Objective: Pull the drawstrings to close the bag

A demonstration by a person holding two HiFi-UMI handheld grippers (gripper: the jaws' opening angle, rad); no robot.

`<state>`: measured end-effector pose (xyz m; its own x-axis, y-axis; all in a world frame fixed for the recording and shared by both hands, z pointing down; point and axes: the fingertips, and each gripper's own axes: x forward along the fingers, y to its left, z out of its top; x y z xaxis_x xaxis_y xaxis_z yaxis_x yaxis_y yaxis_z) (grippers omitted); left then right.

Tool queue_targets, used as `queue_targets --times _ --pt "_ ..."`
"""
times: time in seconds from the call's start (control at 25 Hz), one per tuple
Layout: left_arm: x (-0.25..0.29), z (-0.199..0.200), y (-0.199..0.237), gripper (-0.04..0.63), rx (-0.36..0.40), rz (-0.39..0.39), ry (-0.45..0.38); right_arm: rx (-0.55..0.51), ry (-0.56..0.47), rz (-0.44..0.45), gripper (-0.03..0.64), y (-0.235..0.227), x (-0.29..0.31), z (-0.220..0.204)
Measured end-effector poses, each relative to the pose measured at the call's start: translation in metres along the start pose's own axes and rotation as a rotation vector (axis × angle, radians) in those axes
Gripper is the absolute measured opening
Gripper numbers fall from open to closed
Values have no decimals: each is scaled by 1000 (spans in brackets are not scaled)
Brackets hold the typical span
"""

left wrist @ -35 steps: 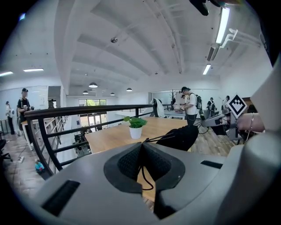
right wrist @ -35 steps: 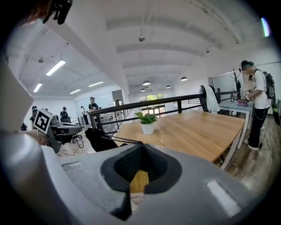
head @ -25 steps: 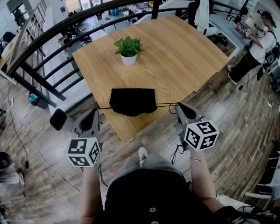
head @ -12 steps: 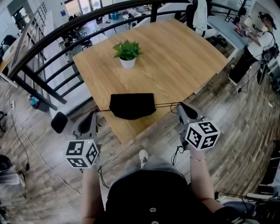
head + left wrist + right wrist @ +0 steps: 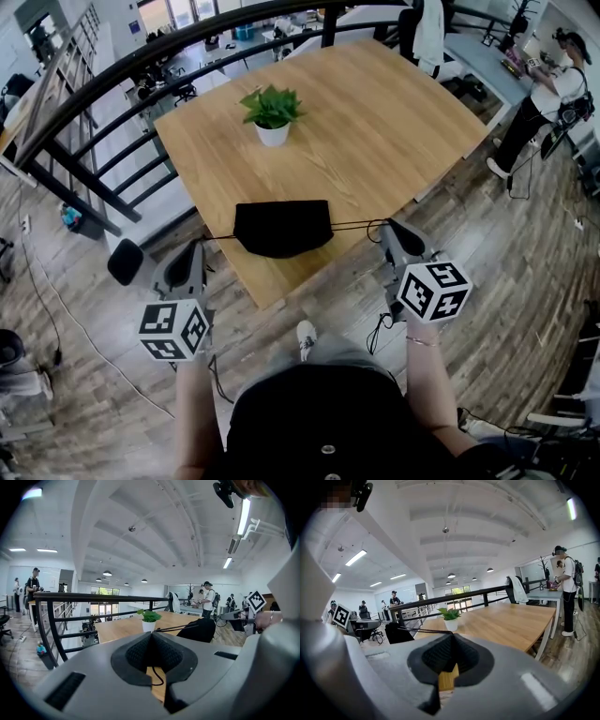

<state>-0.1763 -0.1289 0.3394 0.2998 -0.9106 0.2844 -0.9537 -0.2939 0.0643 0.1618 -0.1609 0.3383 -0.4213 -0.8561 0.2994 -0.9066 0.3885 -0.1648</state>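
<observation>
Presently the black bag [image 5: 283, 228] lies at the near edge of the table [image 5: 375, 122], midway between the two tools, with its drawstrings [image 5: 356, 225] running taut from either side. The left tool [image 5: 202, 246] is clamped on one cord end and the right tool [image 5: 386, 229] on the other, both held just off the table edge. A potted plant [image 5: 272, 114] stands beyond the bag, well clear of both tools.

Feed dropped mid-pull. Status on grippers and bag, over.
Left gripper and right gripper both shut on drawstrings, strings taut. Black bag on table, near edge. Potted plant behind, clear of strings.
</observation>
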Motion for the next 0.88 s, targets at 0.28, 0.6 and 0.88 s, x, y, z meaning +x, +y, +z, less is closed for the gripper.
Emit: queue_targets --times 0.28,0.6,0.88 --pt "0 -11 6 20 -18 6 24 -3 17 0 3 -1 4 -6" --pt "5 -21 8 20 -38 10 53 3 64 -3 3 -6 10 -22" --pt "19 -32 8 20 -56 1 94 58 104 29 3 -13 27 -40"
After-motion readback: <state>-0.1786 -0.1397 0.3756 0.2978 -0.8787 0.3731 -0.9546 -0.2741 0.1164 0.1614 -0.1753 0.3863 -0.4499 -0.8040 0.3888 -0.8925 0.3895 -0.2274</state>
